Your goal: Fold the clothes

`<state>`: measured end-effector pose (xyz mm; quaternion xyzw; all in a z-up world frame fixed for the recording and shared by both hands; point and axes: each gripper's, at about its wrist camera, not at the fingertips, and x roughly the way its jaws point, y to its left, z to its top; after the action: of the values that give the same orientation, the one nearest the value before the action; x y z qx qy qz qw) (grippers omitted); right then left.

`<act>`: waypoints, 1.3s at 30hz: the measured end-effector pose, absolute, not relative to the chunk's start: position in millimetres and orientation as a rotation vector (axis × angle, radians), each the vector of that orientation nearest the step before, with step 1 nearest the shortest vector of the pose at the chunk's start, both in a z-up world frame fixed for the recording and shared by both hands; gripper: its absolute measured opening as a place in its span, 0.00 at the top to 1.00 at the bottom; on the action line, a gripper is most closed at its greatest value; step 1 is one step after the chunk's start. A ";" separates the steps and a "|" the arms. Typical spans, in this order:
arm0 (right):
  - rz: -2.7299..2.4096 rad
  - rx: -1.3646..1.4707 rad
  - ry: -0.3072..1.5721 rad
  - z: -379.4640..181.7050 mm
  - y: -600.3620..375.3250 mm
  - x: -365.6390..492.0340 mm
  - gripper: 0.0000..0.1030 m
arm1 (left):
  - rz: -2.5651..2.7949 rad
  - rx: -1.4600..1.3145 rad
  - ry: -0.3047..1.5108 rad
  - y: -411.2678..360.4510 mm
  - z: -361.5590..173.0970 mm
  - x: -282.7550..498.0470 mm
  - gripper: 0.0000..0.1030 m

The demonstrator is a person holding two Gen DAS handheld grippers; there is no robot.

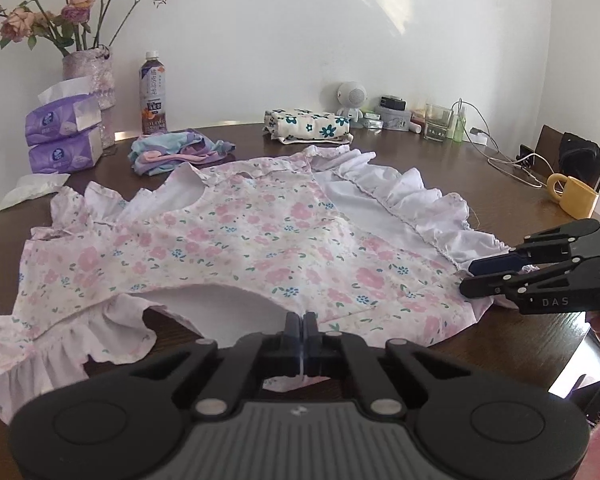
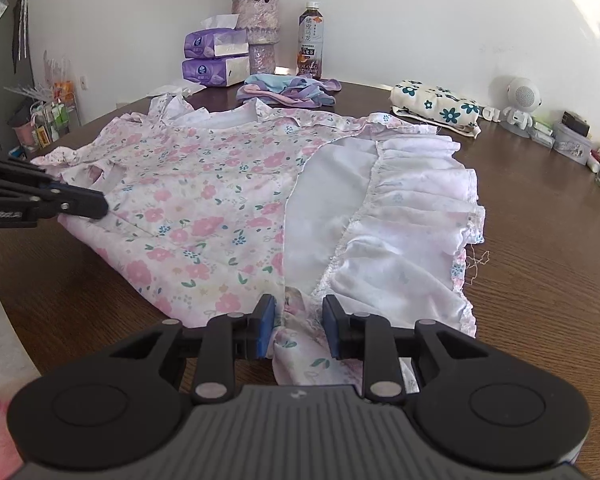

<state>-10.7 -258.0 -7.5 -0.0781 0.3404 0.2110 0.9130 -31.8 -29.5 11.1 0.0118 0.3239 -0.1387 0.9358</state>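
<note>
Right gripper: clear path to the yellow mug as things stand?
Probably yes: the right gripper is open around the dress hem, and bare table lies before the yellow mug.

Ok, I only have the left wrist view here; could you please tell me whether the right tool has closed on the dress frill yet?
Observer: Not yet. The right tool is open, with the floral dress frill lying loose between its fingers.
Operator: Thank you. Is there anything beyond the table on the far left that I can't see?
Observer: Yes, a cluttered rack stands past the table edge, left of the dress.
</note>
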 end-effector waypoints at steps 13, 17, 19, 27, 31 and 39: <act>0.461 -0.093 0.652 14.1 -270.1 -31.6 0.74 | -0.303 -0.099 0.748 -22.7 4.0 -23.7 0.63; 0.540 -0.025 0.676 21.2 -280.8 -38.7 0.74 | -0.316 -0.049 0.746 -29.9 2.7 -15.7 0.65; 0.546 -0.008 0.688 20.2 -283.7 -38.9 0.74 | -0.323 -0.028 0.739 -33.1 1.1 -12.7 0.67; 0.460 -0.011 0.756 0.3 -284.4 -24.4 0.74 | -0.299 -0.069 0.656 -23.0 11.2 -23.0 1.00; 0.452 -0.025 0.771 -1.2 -283.6 -21.2 0.74 | -0.300 -0.089 0.715 -20.4 2.8 -22.2 0.99; 0.465 0.048 0.714 13.5 -288.5 -21.4 0.73 | -0.266 -0.127 0.600 -9.9 19.4 -28.5 0.73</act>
<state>-21.4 -288.5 13.5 0.0231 0.3464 0.2254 0.9103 -28.5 -9.9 19.4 -0.0625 0.2946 -0.1306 0.9446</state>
